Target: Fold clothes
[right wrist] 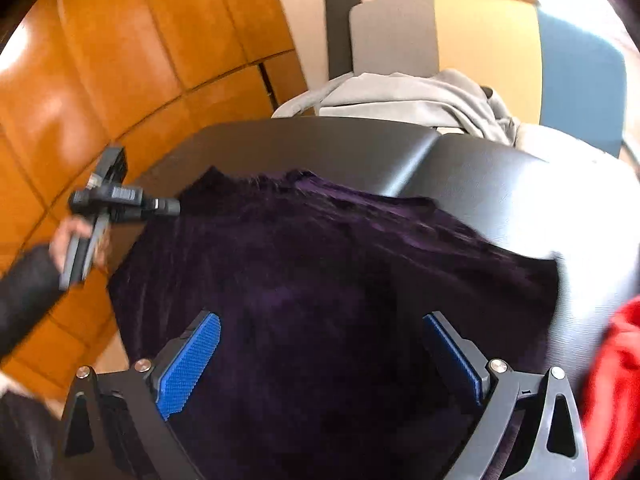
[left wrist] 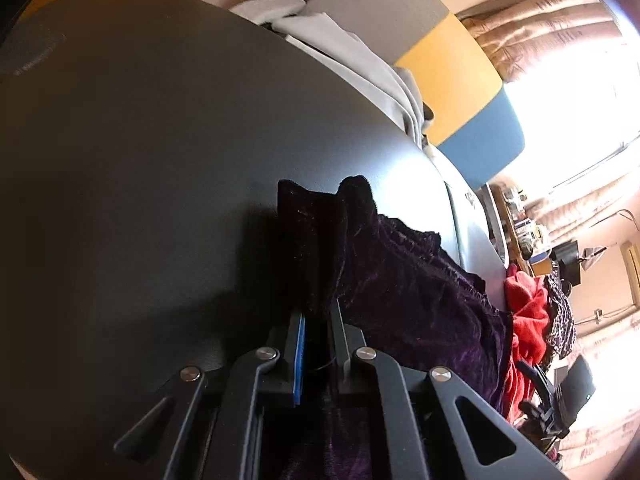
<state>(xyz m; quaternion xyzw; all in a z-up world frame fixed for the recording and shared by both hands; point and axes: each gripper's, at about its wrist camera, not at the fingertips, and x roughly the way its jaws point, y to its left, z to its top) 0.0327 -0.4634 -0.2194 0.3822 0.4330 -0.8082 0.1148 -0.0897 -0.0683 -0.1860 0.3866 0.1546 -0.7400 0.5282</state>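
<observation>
A dark purple velvet garment (right wrist: 320, 272) lies spread on a black table (right wrist: 500, 192). My left gripper (left wrist: 318, 312) is shut on a corner of the purple garment (left wrist: 400, 280), which drapes off to the right. In the right wrist view the left gripper (right wrist: 172, 206) sits at the cloth's far left corner. My right gripper (right wrist: 320, 344) is open, its blue pads (right wrist: 192, 360) wide apart just above the near part of the garment, with nothing between them.
A grey garment (right wrist: 420, 100) lies at the table's far edge, in front of a grey, yellow and blue panel (right wrist: 480, 36). A red garment (left wrist: 528, 320) lies to the right beside a patterned one (left wrist: 562, 320). Orange wall panels (right wrist: 100, 80) stand at the left.
</observation>
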